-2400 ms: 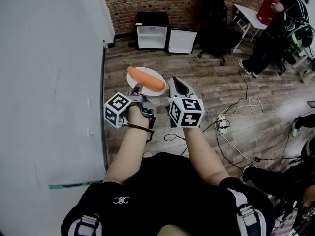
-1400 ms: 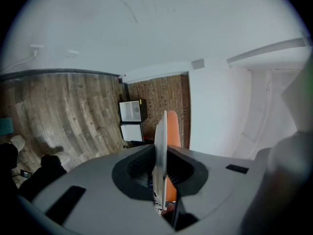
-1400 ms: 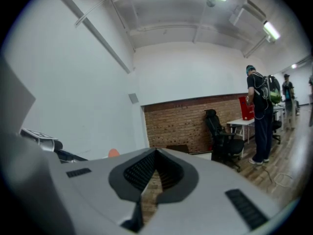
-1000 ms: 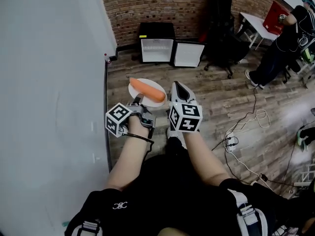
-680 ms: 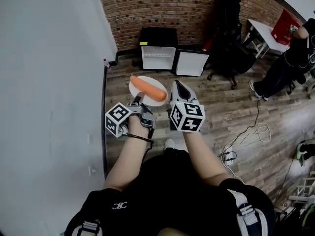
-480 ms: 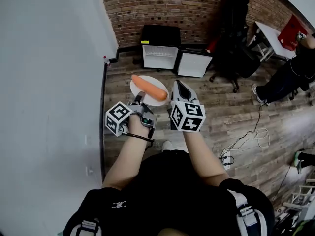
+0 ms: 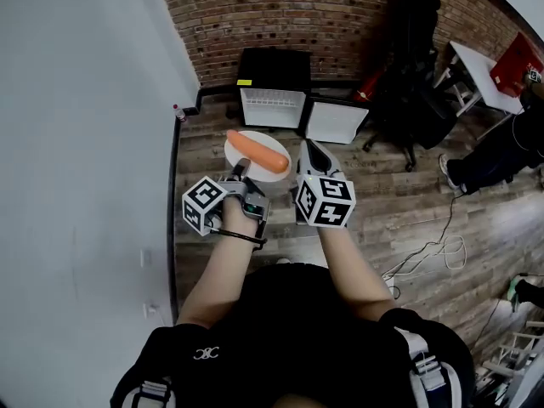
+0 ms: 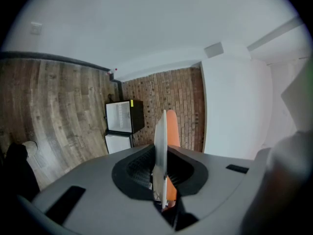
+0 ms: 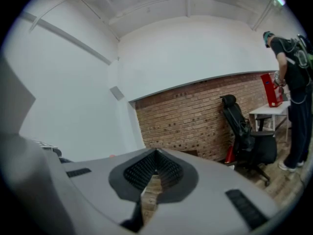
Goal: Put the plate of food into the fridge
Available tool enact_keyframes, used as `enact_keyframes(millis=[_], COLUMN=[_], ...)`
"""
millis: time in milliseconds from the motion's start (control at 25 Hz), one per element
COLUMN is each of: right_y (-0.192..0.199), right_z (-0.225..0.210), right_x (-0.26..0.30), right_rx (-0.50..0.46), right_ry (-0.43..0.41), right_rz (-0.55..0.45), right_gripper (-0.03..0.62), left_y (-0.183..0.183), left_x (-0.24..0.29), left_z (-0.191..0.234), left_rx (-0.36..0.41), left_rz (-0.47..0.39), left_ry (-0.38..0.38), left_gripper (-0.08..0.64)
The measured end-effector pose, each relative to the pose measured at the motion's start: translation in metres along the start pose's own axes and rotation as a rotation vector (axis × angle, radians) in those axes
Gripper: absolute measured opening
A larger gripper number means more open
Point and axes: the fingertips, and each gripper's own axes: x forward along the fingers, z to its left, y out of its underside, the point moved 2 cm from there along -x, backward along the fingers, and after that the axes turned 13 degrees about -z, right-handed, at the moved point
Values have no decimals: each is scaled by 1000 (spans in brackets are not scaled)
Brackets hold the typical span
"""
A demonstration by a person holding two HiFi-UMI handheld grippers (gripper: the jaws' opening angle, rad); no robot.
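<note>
While clamped at its near rim, plate (image 7: 263,173): white, centre of the head view, above the wooden floor (image 7: 399,194), bearing one orange carrot (image 7: 257,150) laid diagonally.
Left gripper (image 7: 240,168): closed on the plate's near edge; rim seen edge-on between the pads in the left gripper view, carrot on its far side.
Right gripper (image 7: 304,146): jaws together, nothing between them; just beside the plate's right edge.
Fridge (image 7: 270,107): small, black, upper centre of the frame against the brick wall (image 7: 280,11); white interior showing, door (image 7: 336,121) swung open to the right.
Surroundings: white wall (image 7: 76,143) filling the left; black office chair (image 7: 412,75) at upper right; cable (image 7: 425,257) on the floor at right.
</note>
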Motion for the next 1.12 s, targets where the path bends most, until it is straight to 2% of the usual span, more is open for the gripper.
enact_keyframes(millis=[320,560,840,1040,1120], right_y=[8,15,17,4,-1], right_z=[-24,-30,-40,-48,-44], right_x=[49,83,151,225,253], right_rx=[20,1,-40,-40,-44], right_ry=[-4,-11,41,124,129], right_rz=[28,47,22,4,2], right_gripper=[14,14,14,14,14], left_y=[-4,-16,-38,-62,-74], left_x=[46,87,168,243,270], left_z=[-7,-7,-26,-63,-77], left_rx=[6,-33,-17,-12,-9], left_rz=[-19,-23,41,106,124], left_ry=[-20,-29,17,62,73], left_gripper=[43,43,43,43,43])
